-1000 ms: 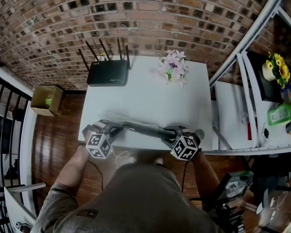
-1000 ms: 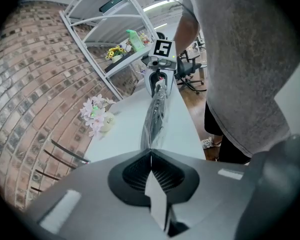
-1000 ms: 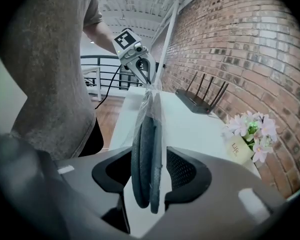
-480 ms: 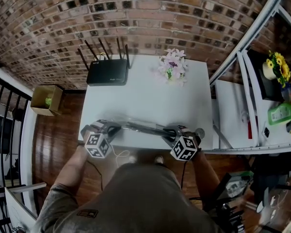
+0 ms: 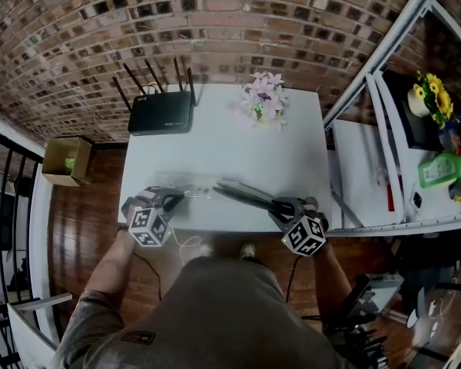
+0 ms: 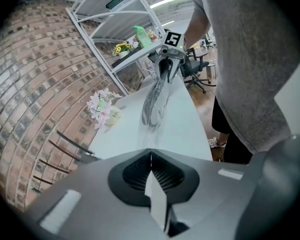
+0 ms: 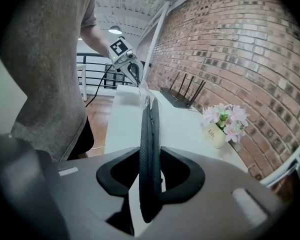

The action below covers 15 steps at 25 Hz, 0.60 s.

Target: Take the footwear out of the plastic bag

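Observation:
A flat pair of dark footwear [image 5: 242, 194] lies low over the front of the white table [image 5: 223, 148]. My right gripper [image 5: 276, 204] is shut on its near end; its jaws have just been closing, with the soles [image 7: 150, 134] pinched between them. The far end still sits in a clear plastic bag [image 5: 194, 194]. My left gripper [image 5: 171, 201] is shut on that bag's thin film [image 6: 157, 204]. In the left gripper view the footwear [image 6: 154, 101] stretches toward the right gripper [image 6: 169, 59]. In the right gripper view the bag [image 7: 145, 98] trails toward the left gripper [image 7: 131, 70].
A black router [image 5: 160, 114] with antennas and a small pot of pink flowers [image 5: 261, 103] stand at the table's back. A white metal shelf [image 5: 403, 160] with bottles and yellow flowers is on the right. A cardboard box [image 5: 64, 160] sits on the wooden floor at left.
My right gripper has drawn to the right with the footwear, which has slid partway out of the bag. The left gripper has stayed near its place holding the bag.

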### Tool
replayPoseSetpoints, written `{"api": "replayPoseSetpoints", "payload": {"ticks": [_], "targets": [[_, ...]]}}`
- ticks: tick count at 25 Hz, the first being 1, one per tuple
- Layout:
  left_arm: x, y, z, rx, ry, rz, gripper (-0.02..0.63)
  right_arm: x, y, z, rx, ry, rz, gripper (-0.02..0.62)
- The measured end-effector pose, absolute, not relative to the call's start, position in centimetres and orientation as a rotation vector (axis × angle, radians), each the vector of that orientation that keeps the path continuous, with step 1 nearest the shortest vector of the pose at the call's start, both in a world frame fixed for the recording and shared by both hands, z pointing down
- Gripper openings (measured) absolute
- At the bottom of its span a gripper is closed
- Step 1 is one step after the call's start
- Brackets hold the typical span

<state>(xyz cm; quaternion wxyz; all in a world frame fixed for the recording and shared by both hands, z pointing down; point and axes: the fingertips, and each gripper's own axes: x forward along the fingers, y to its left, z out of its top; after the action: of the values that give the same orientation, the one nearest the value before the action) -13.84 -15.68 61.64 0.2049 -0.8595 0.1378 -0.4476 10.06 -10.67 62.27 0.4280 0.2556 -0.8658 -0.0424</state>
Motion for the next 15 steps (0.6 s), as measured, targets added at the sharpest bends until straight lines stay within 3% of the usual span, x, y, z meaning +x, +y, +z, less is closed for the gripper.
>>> {"api": "replayPoseSetpoints", "payload": {"ticks": [15], "targets": [[-16.0,-16.8,61.8,-2.388,0.588,-1.285,0.002,15.7,-12.4,60.7,1.043,-2.109,0.036,0.128]]}}
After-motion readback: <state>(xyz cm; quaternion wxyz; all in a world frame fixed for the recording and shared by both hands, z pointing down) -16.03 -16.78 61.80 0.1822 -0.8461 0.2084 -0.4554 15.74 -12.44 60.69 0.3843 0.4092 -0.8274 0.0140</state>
